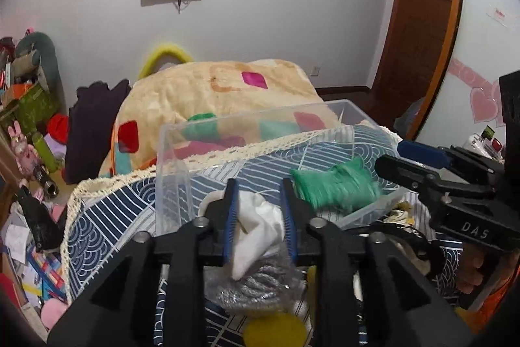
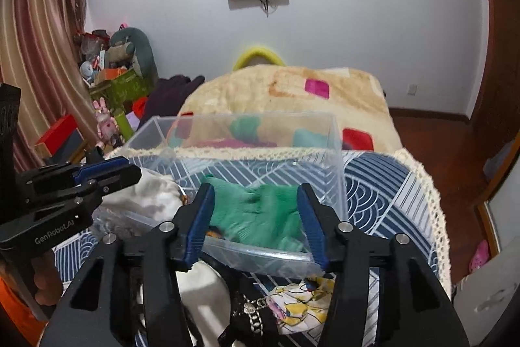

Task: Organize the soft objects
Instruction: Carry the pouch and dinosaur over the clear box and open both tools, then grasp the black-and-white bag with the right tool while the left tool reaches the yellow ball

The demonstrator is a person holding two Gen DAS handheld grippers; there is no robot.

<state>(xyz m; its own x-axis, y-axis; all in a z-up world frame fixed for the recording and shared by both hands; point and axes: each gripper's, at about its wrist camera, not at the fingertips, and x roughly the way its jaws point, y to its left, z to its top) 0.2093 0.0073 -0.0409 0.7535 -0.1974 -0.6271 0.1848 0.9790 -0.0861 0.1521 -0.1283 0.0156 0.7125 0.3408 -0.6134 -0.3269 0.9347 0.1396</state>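
Soft pieces of cloth sit at the clear plastic bin [image 1: 182, 152] on a tabletop covered with a blue patterned cloth [image 1: 107, 217] edged in cream lace.

Left wrist view: the left gripper [image 1: 260, 210] points down over the near edge of the bin, and a white cloth [image 1: 256, 230] hangs between its blue-padded fingers [image 1: 231, 217]. The fingers stand slightly apart; whether the pads press the cloth I cannot tell, as it droops loosely and its lower tip falls over a crinkled grey bundle [image 1: 260, 285] in clear wrap. A fuzzy green cloth [image 1: 338, 184] lies on the far right of the bin, blurred. The right gripper [image 1: 393, 158] reaches in from the right just above it, held by a hand [image 1: 471, 272]. A yellow disc [image 1: 276, 330] lies on the tabletop below. Behind the bin rises a cream blanket [image 1: 211, 93] with coloured patches.

Right wrist view: the right gripper [image 2: 256, 217] hovers over the bin's near wall [image 2: 260, 259] with its fingers [image 2: 203, 217] spread wide. The green cloth [image 2: 256, 213] lies between them inside the bin, blurred, with neither pad touching it. The left gripper [image 2: 130, 171] comes in from the left above the white cloth [image 2: 146, 194], which drapes at the bin's left end. In front of the bin lie a cartoon-printed fabric [image 2: 302, 304] and a dark item with a chain [image 2: 253, 314].
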